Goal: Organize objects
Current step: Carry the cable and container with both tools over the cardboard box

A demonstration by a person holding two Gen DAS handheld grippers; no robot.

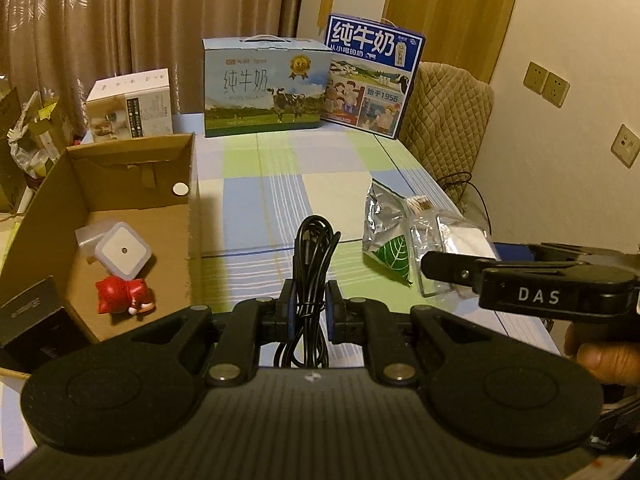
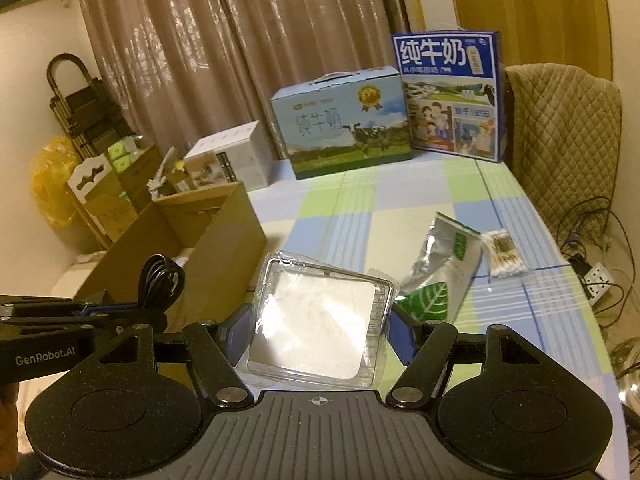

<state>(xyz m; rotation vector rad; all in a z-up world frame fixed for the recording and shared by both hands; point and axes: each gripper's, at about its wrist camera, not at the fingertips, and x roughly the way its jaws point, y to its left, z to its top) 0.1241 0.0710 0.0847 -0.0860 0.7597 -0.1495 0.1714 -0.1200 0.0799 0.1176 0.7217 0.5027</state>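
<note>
My left gripper (image 1: 311,307) is shut on a coiled black cable (image 1: 312,256), lifted above the checked tablecloth just right of an open cardboard box (image 1: 132,240). In that box lie a white square device (image 1: 122,250), a red figurine (image 1: 124,295) and a black packet (image 1: 32,316). My right gripper (image 2: 316,330) is shut on a clear plastic case (image 2: 320,320) with a white card inside, held off the table. The right wrist view shows the left gripper (image 2: 80,316) with the cable (image 2: 160,280) beside the box (image 2: 216,256). A silver pouch with a green leaf (image 2: 436,276) and a pack of cotton swabs (image 2: 504,254) lie on the table.
Two milk cartons (image 1: 264,88) (image 1: 370,76) and a white box (image 1: 132,110) stand along the table's far edge before the curtain. A quilted chair back (image 2: 560,136) is at the right. Cables and a power strip (image 2: 598,280) lie on the floor to the right.
</note>
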